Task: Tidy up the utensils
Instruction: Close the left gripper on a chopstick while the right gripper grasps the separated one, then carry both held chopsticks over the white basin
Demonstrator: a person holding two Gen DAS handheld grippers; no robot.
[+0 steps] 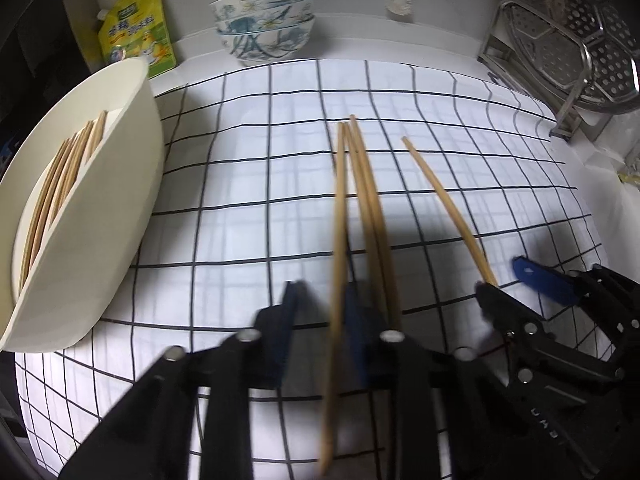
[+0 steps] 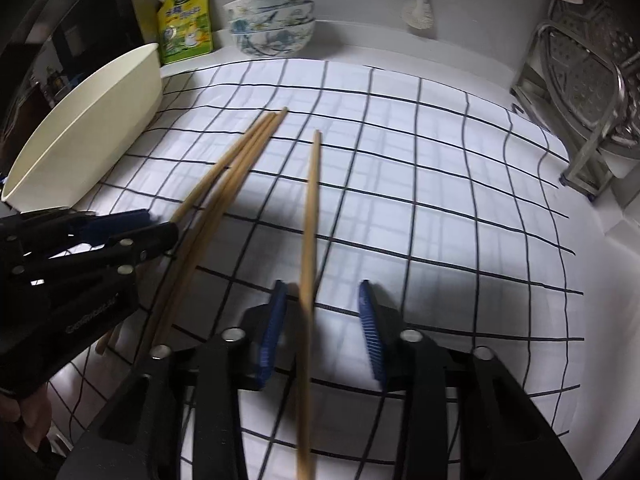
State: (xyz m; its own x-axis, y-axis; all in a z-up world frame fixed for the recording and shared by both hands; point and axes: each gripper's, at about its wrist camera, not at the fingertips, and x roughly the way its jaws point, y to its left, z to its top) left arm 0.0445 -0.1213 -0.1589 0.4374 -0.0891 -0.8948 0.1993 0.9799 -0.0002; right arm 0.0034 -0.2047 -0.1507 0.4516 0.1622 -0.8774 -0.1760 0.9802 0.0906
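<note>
Three wooden chopsticks (image 1: 360, 208) lie together on the checked cloth and run back between the fingers of my left gripper (image 1: 326, 300), whose jaws stand apart around them. They also show in the right wrist view (image 2: 224, 184). A single chopstick (image 2: 310, 232) lies between the open fingers of my right gripper (image 2: 322, 300), near its left pad (image 2: 272, 332). That chopstick (image 1: 448, 208) and the right gripper (image 1: 508, 276) show in the left wrist view. The cream tub (image 1: 100, 208) at left holds several chopsticks (image 1: 60, 184).
Stacked patterned bowls (image 1: 266, 24) and a yellow refill pouch (image 1: 136, 32) stand at the back wall. A metal rack with steamer trays (image 1: 568, 52) stands at right. A white brush (image 2: 418, 8) hangs on the wall. The checked cloth (image 2: 440, 184) covers the counter.
</note>
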